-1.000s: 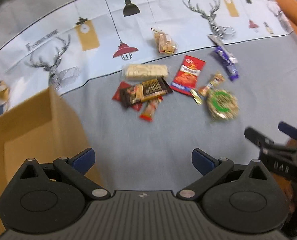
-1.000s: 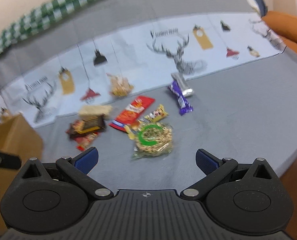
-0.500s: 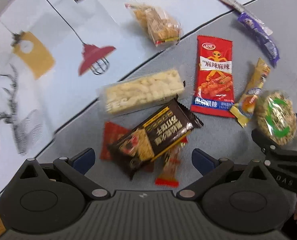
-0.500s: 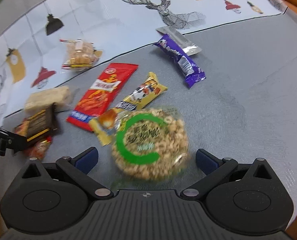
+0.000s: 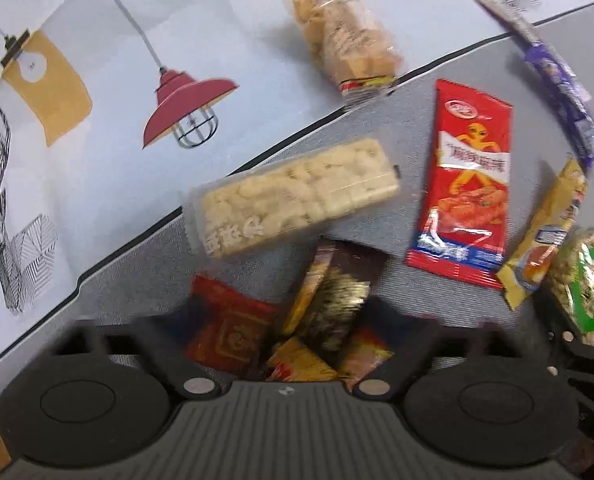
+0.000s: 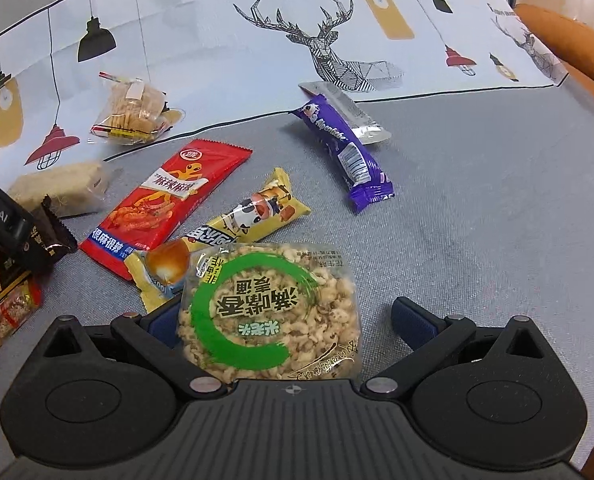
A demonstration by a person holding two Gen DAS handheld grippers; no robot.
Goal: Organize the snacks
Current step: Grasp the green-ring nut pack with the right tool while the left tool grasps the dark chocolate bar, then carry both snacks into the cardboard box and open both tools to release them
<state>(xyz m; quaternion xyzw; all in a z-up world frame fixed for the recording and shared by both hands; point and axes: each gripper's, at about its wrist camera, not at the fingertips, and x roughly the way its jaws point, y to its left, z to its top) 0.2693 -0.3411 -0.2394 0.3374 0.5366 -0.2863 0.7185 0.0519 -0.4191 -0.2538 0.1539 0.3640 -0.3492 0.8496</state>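
Snacks lie scattered on a grey bench with a deer-print cloth (image 6: 201,36) along its far edge. In the right wrist view, from the left: the left gripper (image 5: 293,344) has come down on the dark chocolate packet (image 5: 333,292), its jaws just closing around it with red wrappers (image 5: 229,328) bunched beside it (blur hides whether the pads press yet). Next come a pale rice-crisp bar (image 6: 61,188), a clear cracker bag (image 6: 133,114), a red spicy-strip packet (image 6: 165,200) and a yellow cake packet (image 6: 253,216) whose end meets the round green-labelled rice cake (image 6: 269,312). The right gripper (image 6: 285,320) straddles that cake, jaws wide and not gripping. Farther right lie a purple bar (image 6: 349,152) and a silver sachet (image 6: 345,108).
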